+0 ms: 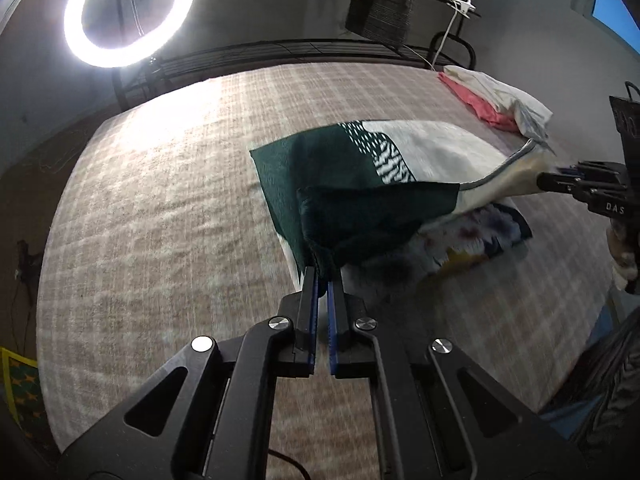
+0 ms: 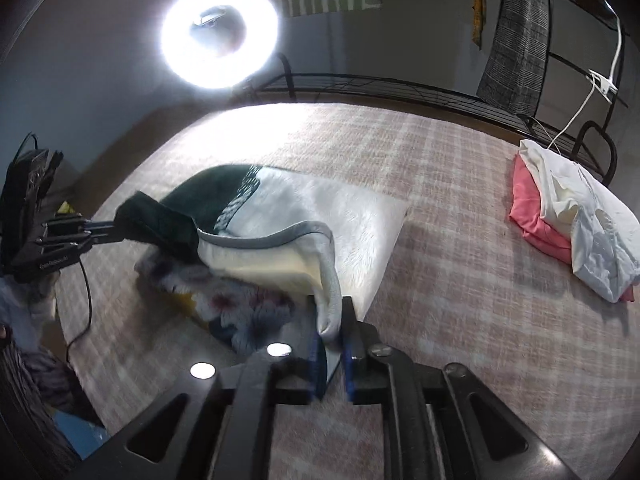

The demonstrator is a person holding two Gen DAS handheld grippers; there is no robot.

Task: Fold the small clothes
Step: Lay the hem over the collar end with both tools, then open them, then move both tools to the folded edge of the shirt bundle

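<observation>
A small green and white garment [image 1: 360,168] lies on the plaid bed cover [image 1: 160,200], with its near edge lifted off the cover. My left gripper [image 1: 323,276] is shut on the dark green end. My right gripper [image 2: 331,330] is shut on the white, grey-trimmed end [image 2: 280,256]. Each gripper shows in the other's view: the right one [image 1: 548,180] at the right edge, the left one [image 2: 100,226] at the left. A flower-print cloth [image 2: 240,316] lies under the lifted edge.
A stack of pink and white clothes [image 2: 572,232] lies at the far right of the bed. A ring light [image 1: 128,12] and a black metal bed frame [image 1: 280,50] stand behind the bed. A cable [image 2: 86,300] hangs at the left.
</observation>
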